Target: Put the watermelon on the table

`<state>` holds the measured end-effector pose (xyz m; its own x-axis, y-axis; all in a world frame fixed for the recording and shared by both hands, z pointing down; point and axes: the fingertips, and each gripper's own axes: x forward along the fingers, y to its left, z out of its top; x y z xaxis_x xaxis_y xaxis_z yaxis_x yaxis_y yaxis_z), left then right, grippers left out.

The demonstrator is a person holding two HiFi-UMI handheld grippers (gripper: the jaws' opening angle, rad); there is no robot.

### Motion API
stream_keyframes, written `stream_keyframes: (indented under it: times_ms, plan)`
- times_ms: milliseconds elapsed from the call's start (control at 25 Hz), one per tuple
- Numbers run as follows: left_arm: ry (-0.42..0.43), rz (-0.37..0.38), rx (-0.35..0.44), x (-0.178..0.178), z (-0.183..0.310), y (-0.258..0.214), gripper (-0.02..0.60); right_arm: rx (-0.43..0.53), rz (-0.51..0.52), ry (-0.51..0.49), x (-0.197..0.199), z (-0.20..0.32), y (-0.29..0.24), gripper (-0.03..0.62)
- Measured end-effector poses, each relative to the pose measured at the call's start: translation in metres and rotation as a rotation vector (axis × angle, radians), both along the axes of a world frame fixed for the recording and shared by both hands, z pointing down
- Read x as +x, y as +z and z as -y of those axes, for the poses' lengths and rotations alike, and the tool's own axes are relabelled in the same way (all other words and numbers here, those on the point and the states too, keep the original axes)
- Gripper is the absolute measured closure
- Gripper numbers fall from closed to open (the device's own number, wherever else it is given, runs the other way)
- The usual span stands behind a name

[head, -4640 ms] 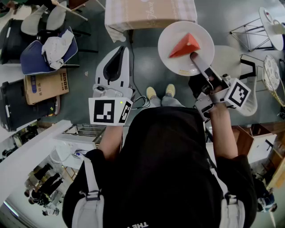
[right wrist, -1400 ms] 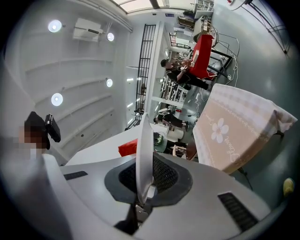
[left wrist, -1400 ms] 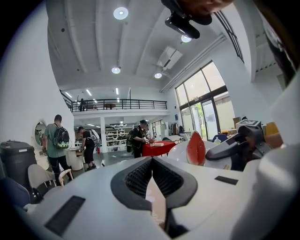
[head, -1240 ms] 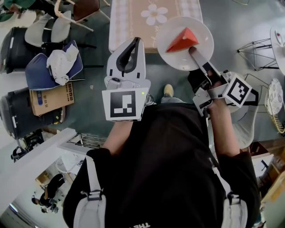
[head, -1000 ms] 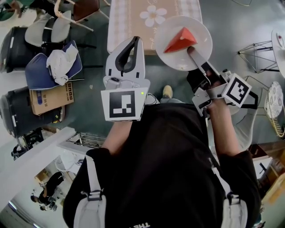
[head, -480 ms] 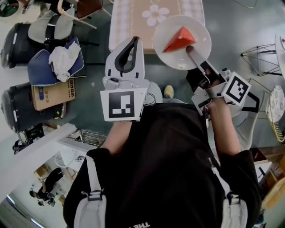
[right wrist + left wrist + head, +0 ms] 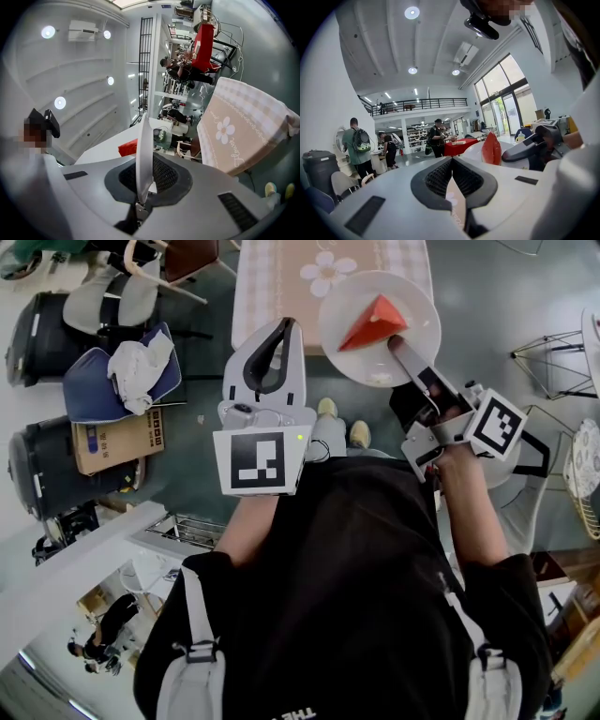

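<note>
Clamping the plate (image 7: 414, 294) by its near rim, right tongs (image 7: 396, 343) hold the watermelon (image 7: 373, 322) just beyond their tips at the desk (image 7: 281, 282) edge; left tongs (image 7: 280, 327) closed, empty.

watermelon (image 7: 373, 322) on plate (image 7: 345, 354), upper centre-right | plate overlaps table (image 7: 281, 277) lower right corner | cardboard box (image 7: 117, 440) mid-left, below chair (image 7: 94, 395)
</note>
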<state>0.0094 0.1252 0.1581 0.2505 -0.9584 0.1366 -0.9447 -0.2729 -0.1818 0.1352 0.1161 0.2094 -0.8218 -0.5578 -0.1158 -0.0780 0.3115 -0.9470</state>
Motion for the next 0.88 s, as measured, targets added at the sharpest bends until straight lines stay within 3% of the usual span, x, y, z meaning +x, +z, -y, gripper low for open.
stream_keyframes:
  times_ms: [480, 880]
  plan:
    - [0.014, 0.000, -0.020, -0.014, 0.022, 0.004, 0.571, -0.028, 0.006, 0.014, -0.013, 0.023, 0.005, 0.574]
    - [0.046, -0.019, -0.033, -0.046, 0.073, 0.008, 0.571, -0.035, -0.011, 0.037, -0.045, 0.070, 0.004, 0.574]
